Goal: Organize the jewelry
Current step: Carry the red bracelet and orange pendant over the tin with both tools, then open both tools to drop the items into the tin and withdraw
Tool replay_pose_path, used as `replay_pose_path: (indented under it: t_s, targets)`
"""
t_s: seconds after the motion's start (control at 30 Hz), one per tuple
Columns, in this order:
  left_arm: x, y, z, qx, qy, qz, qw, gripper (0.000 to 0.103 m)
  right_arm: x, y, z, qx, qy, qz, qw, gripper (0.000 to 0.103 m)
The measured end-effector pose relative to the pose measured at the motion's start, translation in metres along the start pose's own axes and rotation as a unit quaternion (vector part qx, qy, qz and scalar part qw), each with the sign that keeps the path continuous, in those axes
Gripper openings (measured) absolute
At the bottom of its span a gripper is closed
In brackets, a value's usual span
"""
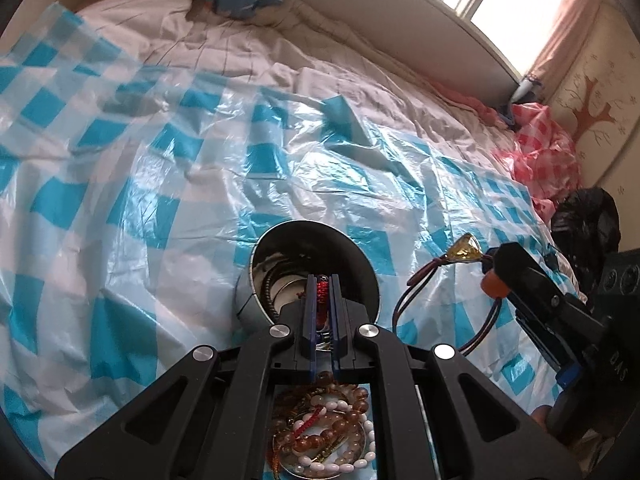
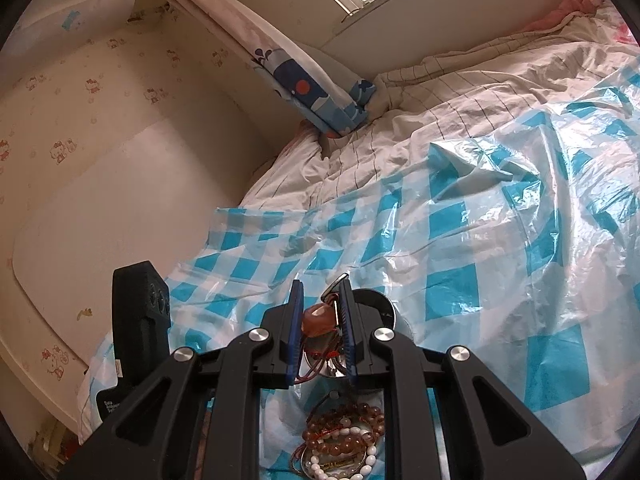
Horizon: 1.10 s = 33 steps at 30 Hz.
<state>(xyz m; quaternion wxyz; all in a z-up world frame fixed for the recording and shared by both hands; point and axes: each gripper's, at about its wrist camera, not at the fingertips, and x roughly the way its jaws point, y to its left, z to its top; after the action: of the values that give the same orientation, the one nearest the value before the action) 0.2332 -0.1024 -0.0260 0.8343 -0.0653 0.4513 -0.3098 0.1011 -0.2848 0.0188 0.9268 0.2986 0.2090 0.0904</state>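
Note:
A round metal bowl [image 1: 364, 272] stands on the blue-checked plastic sheet and holds dark beads. My left gripper [image 1: 322, 280] is shut on a red knotted cord piece [image 1: 322, 294] over the bowl's mouth. My right gripper [image 2: 320, 294] is shut on a cord necklace with an orange bead [image 2: 318, 320] and a yellow triangular pendant [image 1: 466, 249]; its dark cord loop [image 1: 404, 300] hangs beside the bowl. A pile of brown and white bead bracelets [image 1: 324, 432] lies below the fingers; it also shows in the right wrist view [image 2: 344, 440].
The checked plastic sheet [image 1: 120, 200] covers a rumpled bed. A pink checked bag [image 1: 548, 152] and a black bag [image 1: 588, 216] lie at the right edge. A blue whale-print pillow [image 2: 316, 92] leans at the wall.

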Motion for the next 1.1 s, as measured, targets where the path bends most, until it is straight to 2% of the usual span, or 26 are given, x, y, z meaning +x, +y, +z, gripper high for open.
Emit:
replay_pose_path:
  t_s: [0.13,0.3,0.4,0.43,0.5,0.57,0.67,0.73,0.9,1.1]
  targets:
    - [0.0,0.006,0.001,-0.021,0.0,-0.003,0.9998,0.006,0.003,0.0,0.001,0.001,0.0,-0.001,1.0,0.019]
    - [-0.004,0.025,0.003,-0.076,-0.006,-0.021,0.9969,0.025,0.021,0.002,0.002,-0.002,0.007,0.0,1.0,0.019]
    - [-0.008,0.034,0.005,-0.095,-0.016,-0.011,0.9952,0.03,0.037,0.004,-0.001,-0.004,0.024,0.004,1.0,0.019]
    - [-0.009,0.036,0.005,-0.099,-0.019,-0.007,0.9948,0.031,0.046,0.005,-0.004,-0.009,0.039,-0.006,0.999,0.021]
    - [-0.012,0.04,0.006,-0.106,-0.027,0.001,0.994,0.035,0.054,0.002,-0.009,-0.013,0.05,-0.026,0.998,0.042]
    - [-0.015,0.043,0.007,-0.111,-0.032,0.009,0.9932,0.04,0.055,-0.003,-0.013,-0.011,0.056,-0.046,0.997,0.044]
    - [-0.017,0.043,0.007,-0.107,-0.036,0.028,0.9932,0.05,0.048,-0.009,-0.011,-0.008,0.05,-0.062,0.997,0.044]
    - [-0.017,0.041,0.007,-0.092,-0.033,0.046,0.9941,0.053,0.041,-0.014,-0.011,-0.005,0.052,-0.076,0.996,0.045]
    - [-0.024,0.04,0.0,-0.049,-0.019,0.073,0.996,0.061,0.016,-0.027,-0.015,0.01,0.068,-0.112,0.991,0.053]
    - [-0.029,0.05,-0.009,-0.032,0.004,0.087,0.9957,0.062,0.012,-0.02,-0.041,-0.005,0.129,-0.129,0.983,0.056]
